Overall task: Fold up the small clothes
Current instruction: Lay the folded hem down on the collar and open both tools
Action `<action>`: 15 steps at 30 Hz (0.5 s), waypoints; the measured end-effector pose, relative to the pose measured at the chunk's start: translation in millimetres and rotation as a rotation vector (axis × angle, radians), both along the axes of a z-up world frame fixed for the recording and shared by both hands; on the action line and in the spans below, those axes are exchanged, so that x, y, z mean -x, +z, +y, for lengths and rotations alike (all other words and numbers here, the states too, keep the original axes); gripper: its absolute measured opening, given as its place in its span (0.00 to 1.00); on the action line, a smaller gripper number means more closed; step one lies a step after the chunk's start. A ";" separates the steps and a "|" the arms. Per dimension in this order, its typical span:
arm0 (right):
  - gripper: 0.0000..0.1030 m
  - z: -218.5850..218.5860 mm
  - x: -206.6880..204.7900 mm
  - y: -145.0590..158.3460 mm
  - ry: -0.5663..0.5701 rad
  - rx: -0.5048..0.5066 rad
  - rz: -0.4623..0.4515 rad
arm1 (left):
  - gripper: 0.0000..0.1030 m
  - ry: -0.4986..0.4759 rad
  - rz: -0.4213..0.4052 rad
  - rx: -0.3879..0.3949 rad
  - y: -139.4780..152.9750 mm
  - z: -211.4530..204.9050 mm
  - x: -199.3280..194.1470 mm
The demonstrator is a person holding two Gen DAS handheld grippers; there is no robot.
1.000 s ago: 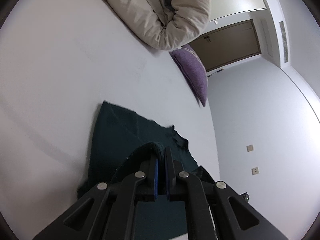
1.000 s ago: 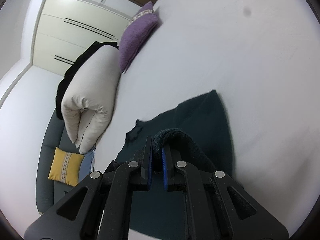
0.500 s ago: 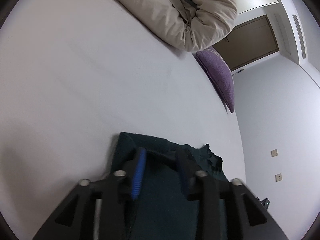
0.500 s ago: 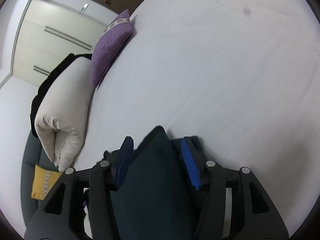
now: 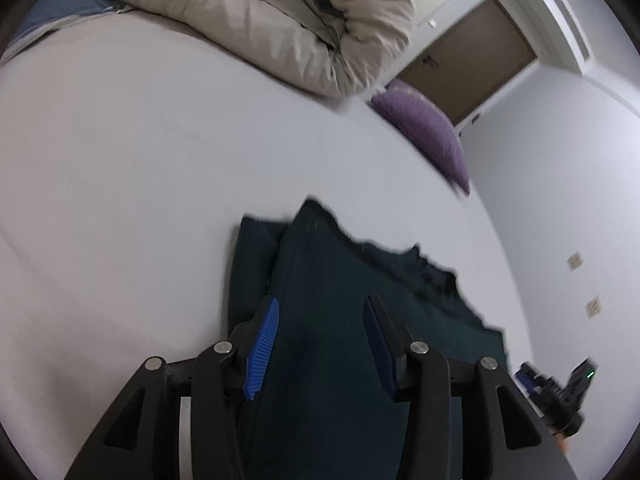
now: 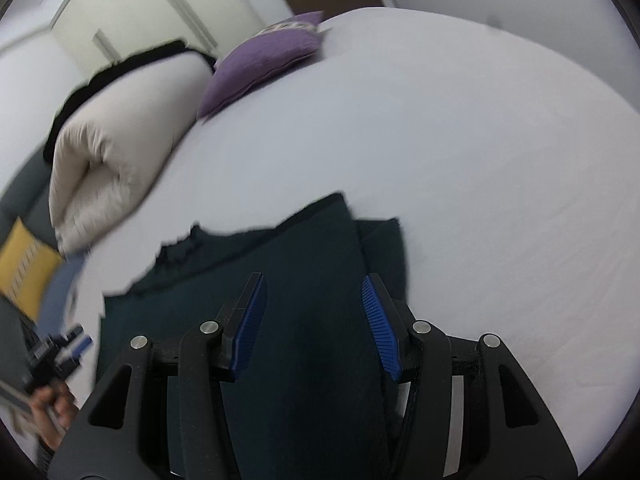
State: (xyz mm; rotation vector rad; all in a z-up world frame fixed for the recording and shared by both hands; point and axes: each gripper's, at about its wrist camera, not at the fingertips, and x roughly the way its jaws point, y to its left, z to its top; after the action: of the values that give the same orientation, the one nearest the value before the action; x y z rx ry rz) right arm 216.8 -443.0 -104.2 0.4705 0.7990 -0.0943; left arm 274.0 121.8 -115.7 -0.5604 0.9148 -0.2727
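A dark teal garment (image 5: 344, 280) lies folded on the white bed (image 5: 140, 168), its upper layer doubled over the lower one. It also shows in the right wrist view (image 6: 304, 264). My left gripper (image 5: 320, 344) is open just above the near part of the garment, blue pads apart and holding nothing. My right gripper (image 6: 314, 320) is open above the garment's other side, also empty. The right gripper shows at the left wrist view's lower right edge (image 5: 560, 396). The left gripper and the hand holding it show at the right wrist view's lower left (image 6: 56, 356).
A rolled beige duvet (image 5: 288, 20) lies at the head of the bed, with a purple pillow (image 5: 428, 128) beside it. A yellow cushion (image 6: 20, 268) sits on a grey seat past the bed's edge. A brown door (image 5: 468, 68) and white wardrobes (image 6: 168, 12) stand behind.
Both grippers were shut on the garment's edge, carried it over onto itself, then opened and let it go. They have now pulled back a little from the fold.
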 end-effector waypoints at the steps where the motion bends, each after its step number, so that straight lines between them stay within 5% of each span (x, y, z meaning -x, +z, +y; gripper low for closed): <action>1: 0.48 6.4 4.3 0.1 0.009 0.025 0.006 | 0.45 -0.007 -0.003 -0.014 -1.4 -2.0 1.4; 9: 0.47 64.6 47.5 -6.6 0.188 0.131 -0.005 | 0.44 -0.052 -0.034 -0.215 -13.4 -19.5 12.6; 11: 0.43 56.2 42.9 -24.1 0.146 0.113 0.049 | 0.37 -0.040 -0.030 -0.221 -20.5 -15.2 12.1; 15: 0.34 24.2 56.1 -26.2 0.009 0.036 0.012 | 0.34 0.003 -0.012 -0.245 -22.9 0.3 21.8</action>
State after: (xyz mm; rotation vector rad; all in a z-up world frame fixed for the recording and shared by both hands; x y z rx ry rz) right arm 160.7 -418.9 -130.4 0.4322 0.8098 -0.1032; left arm 252.2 122.1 -138.7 -0.3340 0.9204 -0.1579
